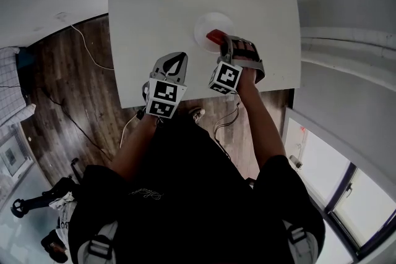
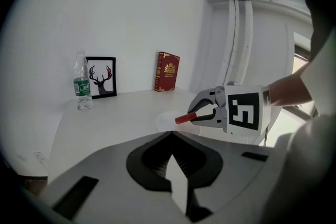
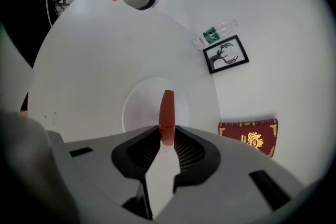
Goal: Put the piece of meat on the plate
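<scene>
**A:** While the right gripper [image 3: 167, 132] is clamping the piece of meat [image 3: 167, 110] by its near end, with its jaws partly closed on it, what is worrying you?

**B:** Only that near end is sitting between the pads. The rest of the red strip is sticking out over the plate [image 3: 137, 107]. If the jaws are opening while the strip is hanging tilted like that, it is likely tipping or bouncing as it lands. From there it could be sliding over the rim onto the table [image 3: 89, 60]. It looks to be hanging just above the plate, though I cannot tell whether its far tip is touching.

**A:** And the left gripper [image 2: 170, 135]?

**B:** That one is hovering to the left, by the table's near edge. Its jaws are closed together and are holding nothing. It is hanging well apart from the plate, so I am only expecting a knock if the two grippers are drifting toward each other.

**A:** Are you reading any writing out there?

**B:** Nothing legible is showing.
- The bottle [image 3: 215, 34] at the far left is wearing a green label, but the print is too small.
- The framed picture [image 3: 227, 55] beside it is showing a black deer head and no words.
- The red book [image 3: 249, 136] at the far right is showing a gold crest and corner ornaments, with no readable title.
- The marker cube [image 2: 244, 111] on the right gripper is carrying only black-and-white squares.
</scene>
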Action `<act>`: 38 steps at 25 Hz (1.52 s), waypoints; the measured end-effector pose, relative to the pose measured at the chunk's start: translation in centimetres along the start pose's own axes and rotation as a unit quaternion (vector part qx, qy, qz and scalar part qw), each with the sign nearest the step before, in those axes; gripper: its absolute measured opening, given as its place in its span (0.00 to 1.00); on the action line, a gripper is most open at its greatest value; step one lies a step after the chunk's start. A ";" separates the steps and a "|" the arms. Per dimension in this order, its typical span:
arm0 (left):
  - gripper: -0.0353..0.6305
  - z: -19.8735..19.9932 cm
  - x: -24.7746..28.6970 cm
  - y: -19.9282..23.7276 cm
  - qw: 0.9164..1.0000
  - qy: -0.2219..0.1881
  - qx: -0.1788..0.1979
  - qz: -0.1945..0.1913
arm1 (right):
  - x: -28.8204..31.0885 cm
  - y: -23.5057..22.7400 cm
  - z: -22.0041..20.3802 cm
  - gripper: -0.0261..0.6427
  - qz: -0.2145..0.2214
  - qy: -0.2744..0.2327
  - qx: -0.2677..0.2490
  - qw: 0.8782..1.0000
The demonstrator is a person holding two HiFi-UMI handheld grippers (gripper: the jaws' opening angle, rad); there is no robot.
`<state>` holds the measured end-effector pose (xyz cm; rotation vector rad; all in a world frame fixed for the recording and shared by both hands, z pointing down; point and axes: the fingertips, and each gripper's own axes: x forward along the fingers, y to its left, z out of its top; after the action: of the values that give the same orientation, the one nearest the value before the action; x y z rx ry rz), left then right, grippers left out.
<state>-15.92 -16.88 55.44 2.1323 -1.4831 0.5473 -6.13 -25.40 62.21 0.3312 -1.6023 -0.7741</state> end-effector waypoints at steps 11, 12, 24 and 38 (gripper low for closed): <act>0.06 0.2 0.3 0.3 1.000 0.006 0.002 0.002 | 1.5 -0.9 0.2 0.18 0.002 0.010 -0.003 1.000; 0.06 0.2 0.4 0.2 1.000 0.007 0.003 0.002 | 1.6 -1.0 0.2 0.18 -0.001 0.010 -0.005 1.000; 0.06 -0.4 0.9 -0.4 1.000 0.019 -0.001 -0.002 | 2.2 -0.3 0.4 0.18 -0.020 0.003 -0.037 0.999; 0.06 -1.0 0.7 0.8 1.000 0.021 -0.020 0.004 | 3.3 -0.2 -0.3 0.18 -0.011 0.031 -0.060 0.998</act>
<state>-16.53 -17.11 56.78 2.0717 -1.4688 0.5571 -6.53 -27.70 64.57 0.2823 -1.4897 -0.8652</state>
